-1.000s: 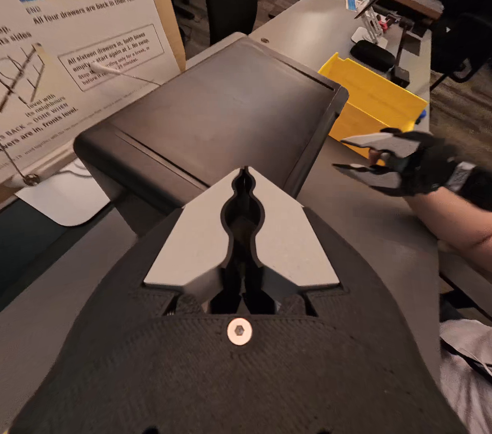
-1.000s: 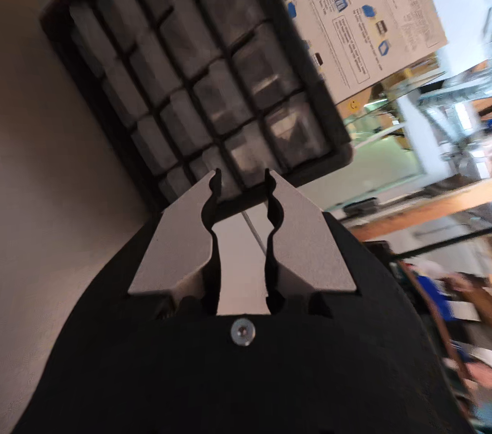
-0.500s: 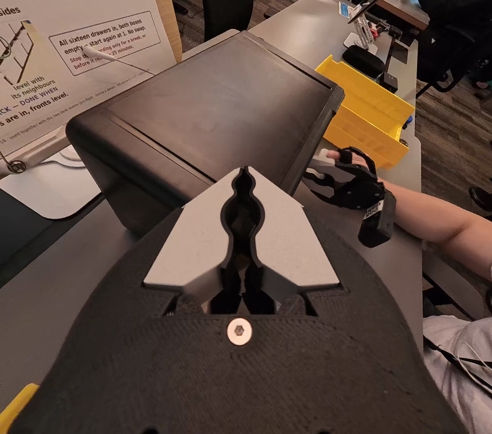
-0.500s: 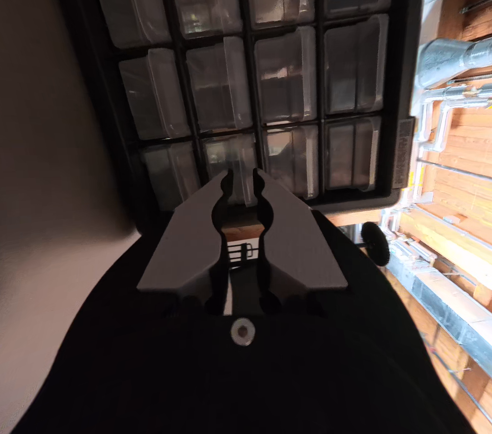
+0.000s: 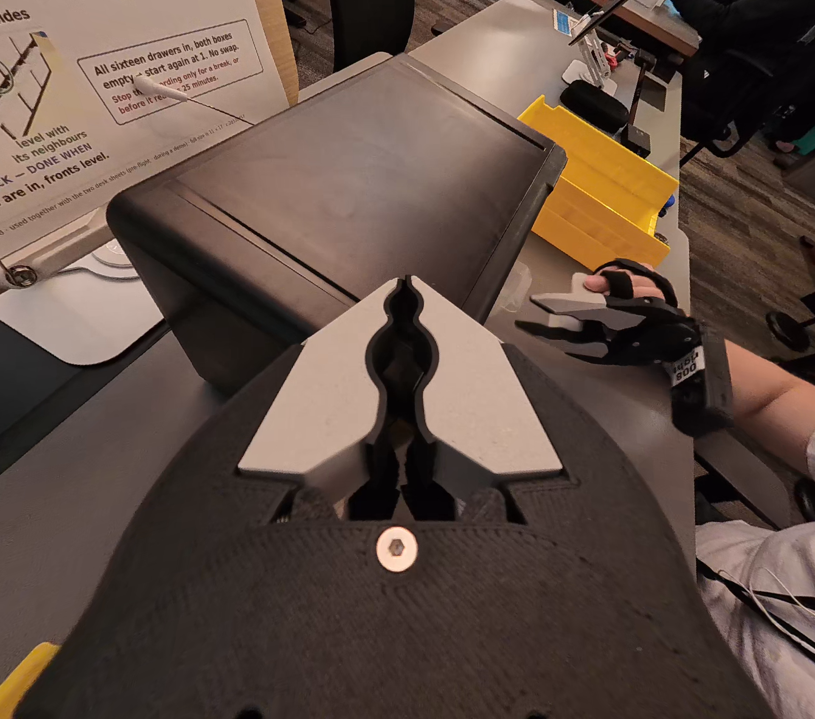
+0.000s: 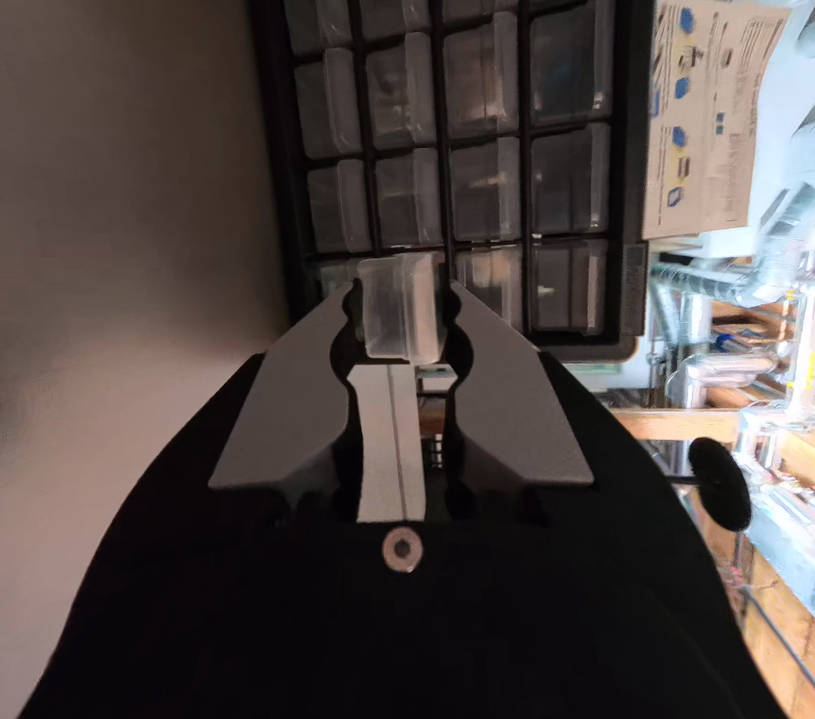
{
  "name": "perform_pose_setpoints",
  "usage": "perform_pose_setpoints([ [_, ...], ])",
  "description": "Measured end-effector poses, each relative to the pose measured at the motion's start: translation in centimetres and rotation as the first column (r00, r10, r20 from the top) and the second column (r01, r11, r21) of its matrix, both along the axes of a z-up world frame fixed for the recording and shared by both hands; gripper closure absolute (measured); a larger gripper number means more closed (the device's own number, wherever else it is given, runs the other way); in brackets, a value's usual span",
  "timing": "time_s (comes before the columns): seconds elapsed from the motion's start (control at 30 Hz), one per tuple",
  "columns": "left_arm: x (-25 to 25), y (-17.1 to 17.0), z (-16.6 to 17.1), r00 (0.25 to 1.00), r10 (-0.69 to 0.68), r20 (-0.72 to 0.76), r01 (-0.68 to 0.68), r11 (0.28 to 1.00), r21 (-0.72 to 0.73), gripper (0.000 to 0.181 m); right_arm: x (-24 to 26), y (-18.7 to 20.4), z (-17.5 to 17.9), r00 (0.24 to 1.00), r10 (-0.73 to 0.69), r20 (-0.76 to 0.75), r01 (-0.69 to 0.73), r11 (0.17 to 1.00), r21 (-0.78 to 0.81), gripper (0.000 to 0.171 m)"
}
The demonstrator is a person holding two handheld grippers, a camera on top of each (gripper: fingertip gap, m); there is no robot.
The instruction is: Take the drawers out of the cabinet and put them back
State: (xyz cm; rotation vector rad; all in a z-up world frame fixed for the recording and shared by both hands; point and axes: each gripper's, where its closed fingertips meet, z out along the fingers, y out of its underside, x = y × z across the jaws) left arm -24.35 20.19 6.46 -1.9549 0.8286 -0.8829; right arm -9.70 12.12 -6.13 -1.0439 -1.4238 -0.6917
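The left gripper [image 5: 405, 283] sits low in the middle of the left wrist view. Its two grey fingers are pressed together and hold nothing. Just past its tip is the top of the black cabinet [image 5: 353, 168], which fills the middle of the frame. A poster [image 5: 110, 49] stands at the upper left. A yellow bin [image 5: 604, 186] lies on the grey table [image 5: 507, 36] at the right, just beside the cabinet.

At the right edge of that view, a hand holds the right gripper [image 5: 536, 311] near the cabinet's front corner.

In the right wrist view the whole scene is turned on its side. The cabinet front [image 6: 445, 115] fills the upper middle, with rows of clear drawers. One drawer [image 6: 399, 307] sticks out from the row nearest the gripper. The right gripper [image 6: 402, 294] has its fingers spread wide, one on each side of this drawer. I cannot tell if they touch it. The poster [image 6: 701, 115] shows blurred at the upper right.
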Motion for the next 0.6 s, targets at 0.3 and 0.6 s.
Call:
perform_pose_setpoints([
  [0.3, 0.0, 0.0, 0.0, 1.0, 0.0, -0.01, 0.0, 1.0, 0.008, 0.181, 0.5, 2.9, -1.3, 0.99, -0.069, 0.12, 0.112, 0.908, -0.403, 0.148],
  [0.6, 0.0, 0.0, 0.0, 1.0, -0.008, 0.003, 0.008, 1.0, 0.003, 0.181, 0.7, -3.6, -1.1, 0.996, 0.028, 0.086, 0.034, 0.765, -0.644, 0.153],
])
